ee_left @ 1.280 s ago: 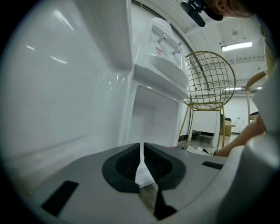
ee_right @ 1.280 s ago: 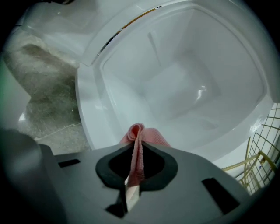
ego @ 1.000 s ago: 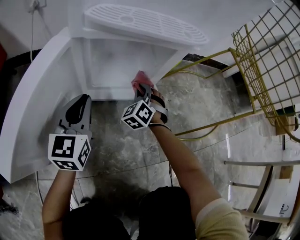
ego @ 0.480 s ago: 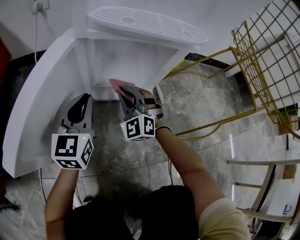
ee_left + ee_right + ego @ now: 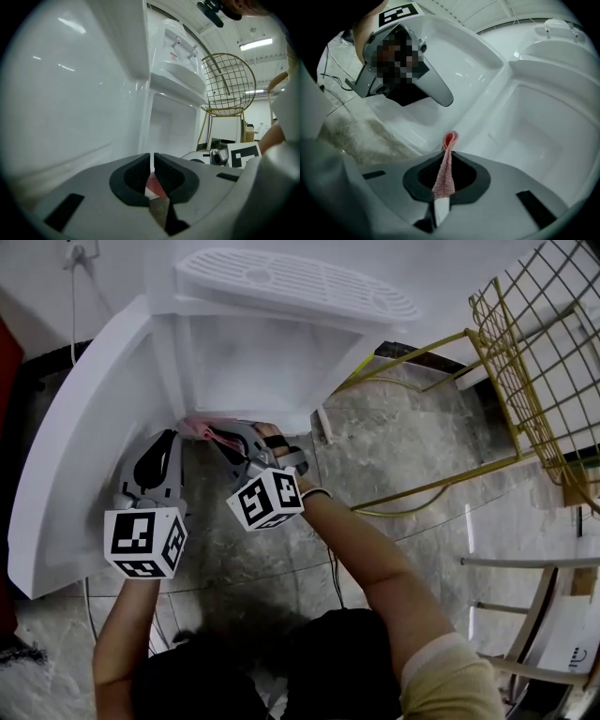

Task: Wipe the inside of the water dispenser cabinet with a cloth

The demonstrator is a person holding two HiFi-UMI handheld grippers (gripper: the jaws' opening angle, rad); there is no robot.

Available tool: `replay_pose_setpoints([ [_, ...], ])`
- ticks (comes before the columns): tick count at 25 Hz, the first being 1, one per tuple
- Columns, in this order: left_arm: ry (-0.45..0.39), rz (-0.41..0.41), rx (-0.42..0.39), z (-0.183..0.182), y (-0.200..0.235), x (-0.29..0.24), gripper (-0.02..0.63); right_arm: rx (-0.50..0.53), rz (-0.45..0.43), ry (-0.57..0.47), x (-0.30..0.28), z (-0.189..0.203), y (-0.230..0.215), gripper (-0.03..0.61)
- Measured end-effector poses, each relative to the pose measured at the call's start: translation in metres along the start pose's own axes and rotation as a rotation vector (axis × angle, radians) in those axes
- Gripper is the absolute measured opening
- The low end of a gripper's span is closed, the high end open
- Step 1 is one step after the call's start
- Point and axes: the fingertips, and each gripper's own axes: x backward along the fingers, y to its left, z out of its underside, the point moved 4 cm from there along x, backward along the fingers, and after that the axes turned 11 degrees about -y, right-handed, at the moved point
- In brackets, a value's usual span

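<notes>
Here, the water dispenser cabinet (image 5: 253, 371) stands open straight ahead of both tools, its white cavity bare. The door (image 5: 70, 465) is swung wide to the left tool's outer side, which leaves the whole mouth free for a wiping sweep. The left tool (image 5: 169, 439) hangs just beside that door with its jaws closed on nothing; I judge it is parked there to keep out of the way. The right tool (image 5: 225, 439), just to its right, sits low at the cavity's front lip, jaws clamped on the pink cloth (image 5: 444, 168). A folded loop of cloth pokes out beyond the tips, so fabric rather than plastic would meet the white surface.
</notes>
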Motion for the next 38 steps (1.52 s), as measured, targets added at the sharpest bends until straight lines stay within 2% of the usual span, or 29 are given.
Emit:
replay_pose_setpoints([
  [5, 0.01, -0.001, 0.004, 0.004, 0.004, 0.001, 0.023, 0.021, -0.026, 0.012, -0.006, 0.004, 0.004, 0.026],
  [11, 0.02, -0.012, 0.012, 0.009, 0.01, 0.003, 0.023, -0.013, -0.041, 0.073, -0.016, 0.023, 0.007, 0.026],
  [22, 0.04, 0.005, 0.017, 0.017, 0.006, 0.0, 0.023, 0.124, -0.075, 0.28, -0.013, 0.069, 0.012, 0.026],
  [38, 0.057, 0.046, 0.019, 0.024, -0.011, -0.008, 0.023, 0.101, -0.003, 0.434, 0.031, 0.111, -0.011, 0.026],
])
